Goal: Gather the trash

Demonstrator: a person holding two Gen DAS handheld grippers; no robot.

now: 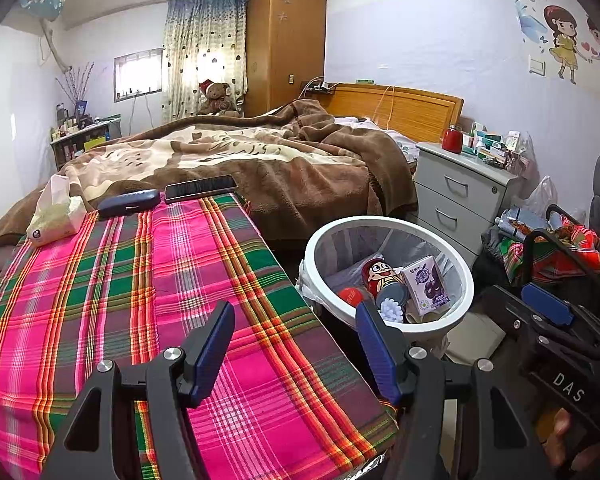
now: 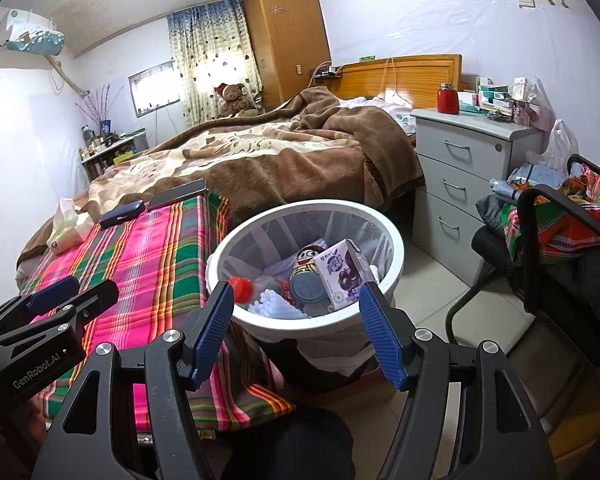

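Left gripper [image 1: 296,344] low in frame, jaws apart, nothing between them, over the plaid cloth [image 1: 148,280]; right gripper [image 2: 296,332] likewise apart and empty, just before the white trash bin [image 2: 396,248] at centre; bin already holds a purple drink carton [image 2: 340,276], cartoon can [image 2: 310,266], red-capped bottle [image 2: 242,288]; tissue pack [image 1: 54,216], dark case [image 1: 128,203] and phone [image 1: 200,188] at upper left of cloth; risk: grabbing the phone or case as trash, or a reaching gripper clipping the bin rim and tipping it.
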